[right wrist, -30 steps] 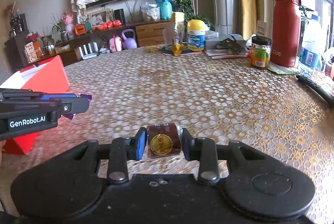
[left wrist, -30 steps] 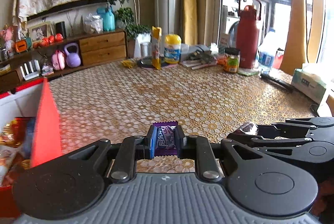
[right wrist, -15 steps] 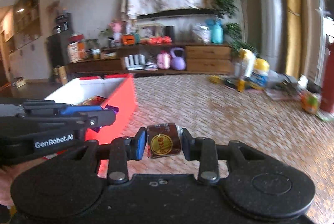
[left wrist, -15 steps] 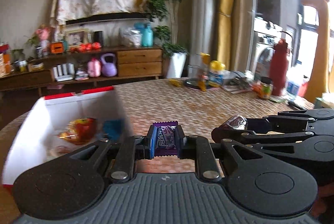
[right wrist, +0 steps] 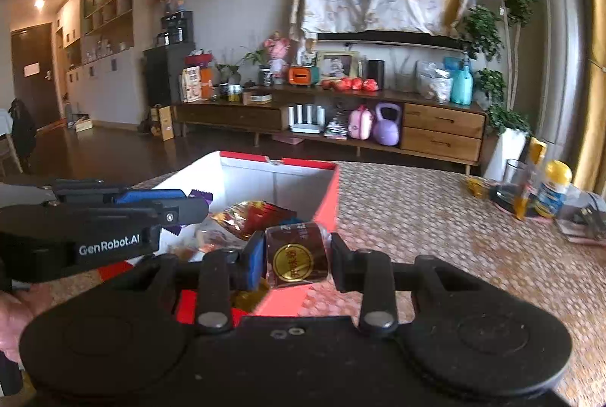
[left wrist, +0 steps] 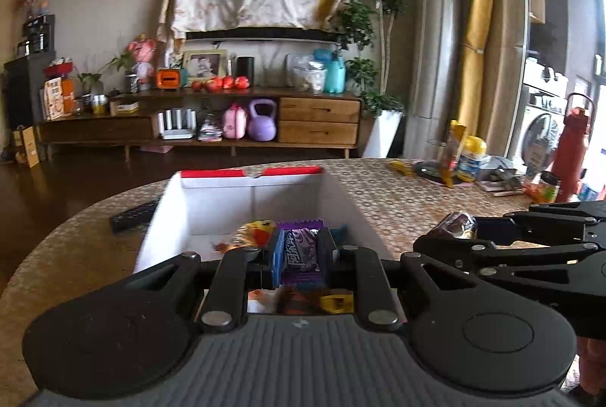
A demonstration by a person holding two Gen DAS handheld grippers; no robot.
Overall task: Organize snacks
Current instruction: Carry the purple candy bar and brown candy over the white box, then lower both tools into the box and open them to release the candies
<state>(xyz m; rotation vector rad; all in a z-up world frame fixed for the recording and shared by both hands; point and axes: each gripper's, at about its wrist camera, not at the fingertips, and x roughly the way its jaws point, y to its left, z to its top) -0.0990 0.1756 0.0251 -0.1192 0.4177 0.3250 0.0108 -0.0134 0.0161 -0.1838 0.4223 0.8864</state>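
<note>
Pinching a purple candy (left wrist: pixel 301 252), the left tool (left wrist: pixel 302 255) hovers over the red box (left wrist: pixel 250 196); the right tool (right wrist: pixel 296 257) grips a brown candy (right wrist: pixel 297 255).

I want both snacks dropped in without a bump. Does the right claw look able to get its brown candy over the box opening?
Probably yes: the right claw holds the brown candy at the red box wall, while the left claw sits farther left.

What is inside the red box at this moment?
The box holds wrapped snacks: a yellow-red packet, a red-gold one. Both grippers hide its near part, so the full number cannot be seen.
</note>
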